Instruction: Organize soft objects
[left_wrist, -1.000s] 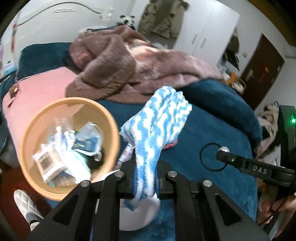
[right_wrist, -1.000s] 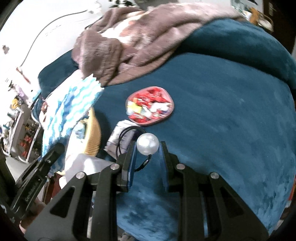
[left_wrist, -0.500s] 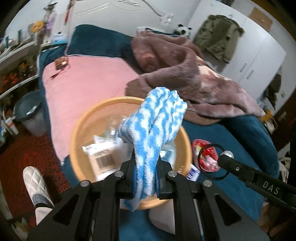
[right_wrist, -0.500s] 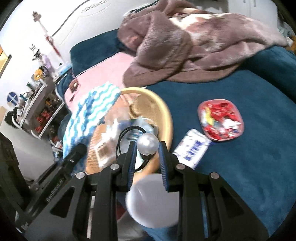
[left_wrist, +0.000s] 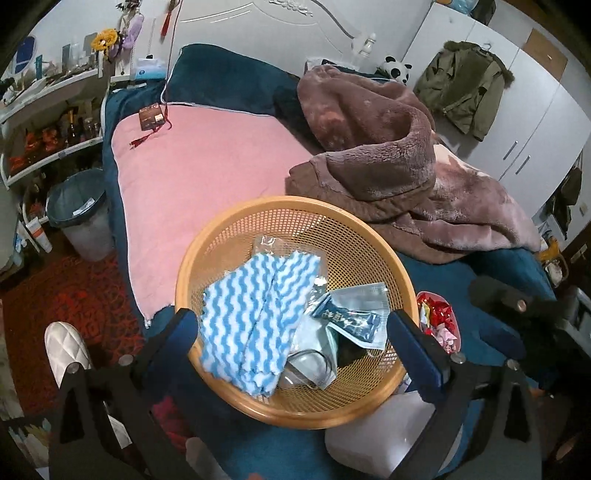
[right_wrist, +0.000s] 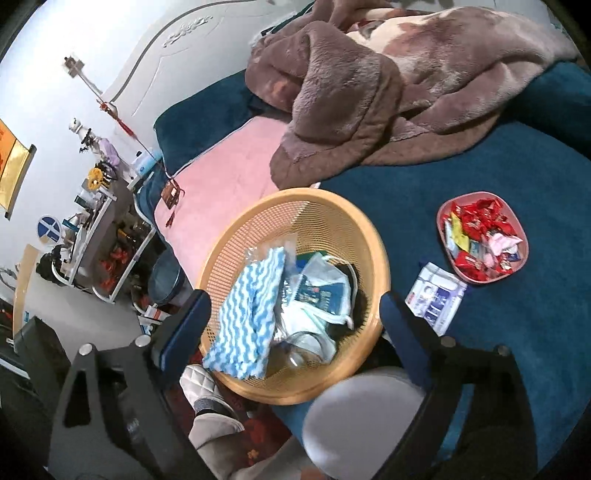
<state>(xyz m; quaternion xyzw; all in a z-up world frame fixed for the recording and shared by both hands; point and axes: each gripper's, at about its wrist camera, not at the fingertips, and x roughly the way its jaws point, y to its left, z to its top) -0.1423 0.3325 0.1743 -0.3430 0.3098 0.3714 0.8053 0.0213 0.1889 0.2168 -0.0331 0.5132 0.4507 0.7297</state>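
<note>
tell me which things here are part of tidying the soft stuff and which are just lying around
Part of the job: striped cloth, basket, face masks.
Just lying around: brown blanket, candy dish, tissue pack, trash bin.

the left gripper (left_wrist: 291, 325) now gapes wide; the striped cloth (left_wrist: 255, 321) it pinched lies in the basket (left_wrist: 295, 206), toward 9 o'clock.
</note>
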